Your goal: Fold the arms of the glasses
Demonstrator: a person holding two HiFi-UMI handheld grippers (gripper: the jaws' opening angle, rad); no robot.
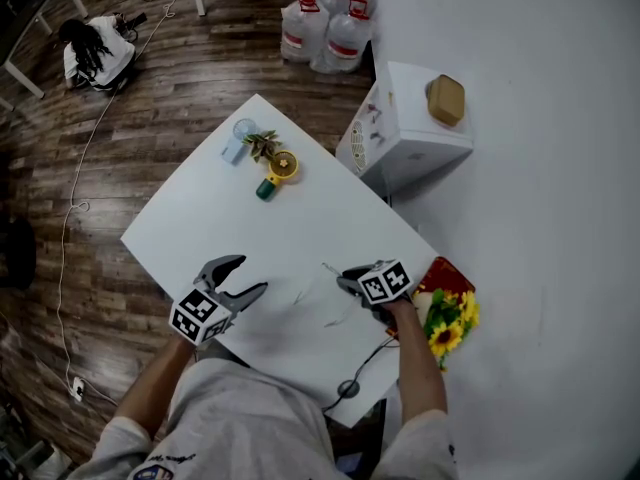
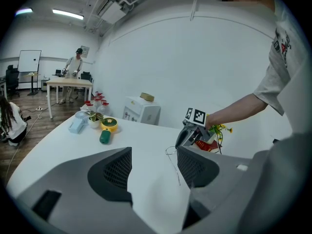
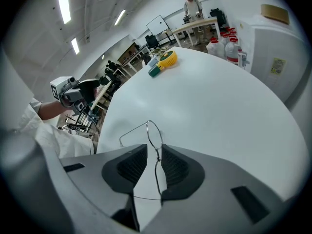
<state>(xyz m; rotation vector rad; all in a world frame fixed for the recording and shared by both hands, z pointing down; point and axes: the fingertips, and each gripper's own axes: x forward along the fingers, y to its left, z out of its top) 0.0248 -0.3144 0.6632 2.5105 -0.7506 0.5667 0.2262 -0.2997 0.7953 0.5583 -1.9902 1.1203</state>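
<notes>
Thin wire-framed glasses (image 3: 152,130) lie on the white table (image 1: 250,218), faint in the head view (image 1: 326,268), with one arm spread out to the side. My right gripper (image 3: 154,155) points down over them. Its jaws straddle the bridge with a gap on either side, and the pads are not pressing. In the head view this gripper (image 1: 345,281) is at the table's near right. My left gripper (image 1: 250,276) hovers a hand's width to the left, open and empty. From the left gripper (image 2: 153,165) view the glasses (image 2: 171,156) lie just past its jaws, with the right gripper (image 2: 183,139) over them.
A yellow hand fan (image 1: 278,171), a small plant (image 1: 262,145) and a pale blue fan (image 1: 238,140) sit at the table's far corner. A white cabinet (image 1: 400,133) stands beyond the right edge, yellow flowers (image 1: 450,323) by my right arm. A cable (image 1: 360,363) crosses the near edge.
</notes>
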